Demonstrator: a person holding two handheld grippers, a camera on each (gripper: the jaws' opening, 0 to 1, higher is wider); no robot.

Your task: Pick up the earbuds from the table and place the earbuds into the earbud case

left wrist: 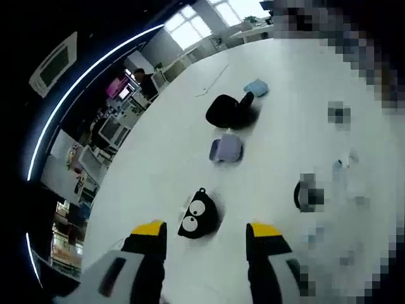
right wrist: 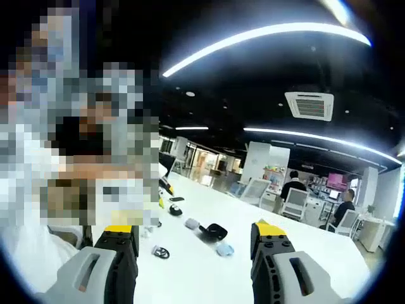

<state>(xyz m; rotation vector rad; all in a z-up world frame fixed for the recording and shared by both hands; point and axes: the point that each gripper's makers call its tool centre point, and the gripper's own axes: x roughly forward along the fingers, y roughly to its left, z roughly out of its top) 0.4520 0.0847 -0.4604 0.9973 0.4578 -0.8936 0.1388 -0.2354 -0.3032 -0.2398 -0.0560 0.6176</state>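
In the left gripper view a black round case with cartoon eyes (left wrist: pixel 199 215) lies on the white table (left wrist: pixel 278 114), just ahead of my left gripper (left wrist: pixel 207 237), whose yellow-tipped jaws stand open and empty on either side of it. Farther off lie a lilac earbud case (left wrist: pixel 226 149), a black pouch-like case (left wrist: pixel 229 111) and a light blue case (left wrist: pixel 256 87). In the right gripper view my right gripper (right wrist: pixel 193 237) is open and empty, held above the table. Small cases lie far ahead of it: a black one (right wrist: pixel 216 231), a light blue one (right wrist: pixel 224 250) and a grey one (right wrist: pixel 192 223).
A dark ring-shaped item (right wrist: pixel 161 253) rests on the table near the right gripper's left jaw. Another dark item (left wrist: pixel 305 194) sits at the right of the left gripper view, partly blurred. Desks, monitors and seated people (right wrist: pixel 293 187) fill the room beyond the table.
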